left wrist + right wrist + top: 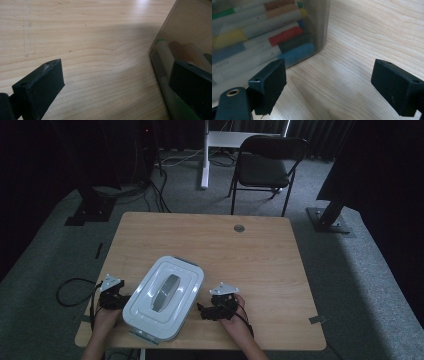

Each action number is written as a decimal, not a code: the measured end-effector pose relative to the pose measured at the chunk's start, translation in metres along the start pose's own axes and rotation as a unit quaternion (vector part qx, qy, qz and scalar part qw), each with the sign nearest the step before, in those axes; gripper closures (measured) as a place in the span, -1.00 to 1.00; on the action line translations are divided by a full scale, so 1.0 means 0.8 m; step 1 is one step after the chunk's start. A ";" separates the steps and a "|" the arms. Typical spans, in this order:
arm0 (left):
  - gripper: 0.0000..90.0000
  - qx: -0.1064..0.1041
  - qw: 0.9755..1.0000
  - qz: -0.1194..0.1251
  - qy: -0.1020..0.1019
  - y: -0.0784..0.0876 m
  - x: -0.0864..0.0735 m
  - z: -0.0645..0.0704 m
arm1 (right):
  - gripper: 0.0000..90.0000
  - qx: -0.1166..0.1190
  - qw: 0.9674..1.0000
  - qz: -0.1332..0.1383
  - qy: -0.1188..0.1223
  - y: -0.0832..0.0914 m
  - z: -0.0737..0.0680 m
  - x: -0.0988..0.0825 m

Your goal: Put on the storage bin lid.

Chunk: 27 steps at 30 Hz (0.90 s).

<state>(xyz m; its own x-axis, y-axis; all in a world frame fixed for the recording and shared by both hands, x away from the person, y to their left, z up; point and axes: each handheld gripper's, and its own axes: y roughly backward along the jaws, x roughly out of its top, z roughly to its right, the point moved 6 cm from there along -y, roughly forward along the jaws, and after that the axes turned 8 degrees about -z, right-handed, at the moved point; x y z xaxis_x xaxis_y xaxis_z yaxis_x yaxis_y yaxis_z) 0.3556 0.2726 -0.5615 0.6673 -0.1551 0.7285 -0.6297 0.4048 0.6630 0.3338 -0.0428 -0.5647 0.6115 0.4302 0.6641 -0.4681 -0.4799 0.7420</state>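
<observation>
A clear plastic box with a white lid (164,296) and a grey handle lies near the front edge of the wooden table (250,255). Through its wall (262,30) I see several coloured markers. My left gripper (114,297) rests on the table at the box's left side, jaws open; in the left gripper view the box wall (185,45) stands beside the right jaw. My right gripper (216,309) sits at the box's right side, jaws spread wide over bare wood, the left jaw close to the box. Neither holds anything.
A round cable hole (239,228) lies at the table's far edge. A black folding chair (265,167) stands beyond the table, and black stand bases (87,210) flank it. Cables (70,292) trail off the left.
</observation>
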 end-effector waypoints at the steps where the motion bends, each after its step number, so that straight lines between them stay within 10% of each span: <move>1: -0.99 0.002 1.000 -0.004 0.000 0.000 -0.001 0.000 | -0.72 -0.001 1.000 0.002 -0.003 -0.001 -0.002 0.001; 15: -0.99 -0.015 1.000 -0.025 0.003 -0.005 -0.009 0.032 | -0.71 -0.026 1.000 0.010 0.003 0.005 -0.001 0.007; 27: -0.98 0.014 1.000 -0.027 0.002 -0.015 0.005 0.066 | -0.68 -0.048 0.999 0.006 -0.007 0.017 0.026 0.004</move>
<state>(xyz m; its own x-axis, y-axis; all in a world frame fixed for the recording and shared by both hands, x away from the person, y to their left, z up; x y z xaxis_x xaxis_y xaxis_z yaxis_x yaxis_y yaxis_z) 0.3448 0.2190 -0.5577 0.7026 -0.1724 0.6904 -0.6035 0.3698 0.7065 0.3424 -0.0637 -0.5546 0.6141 0.4130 0.6725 -0.5344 -0.4095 0.7394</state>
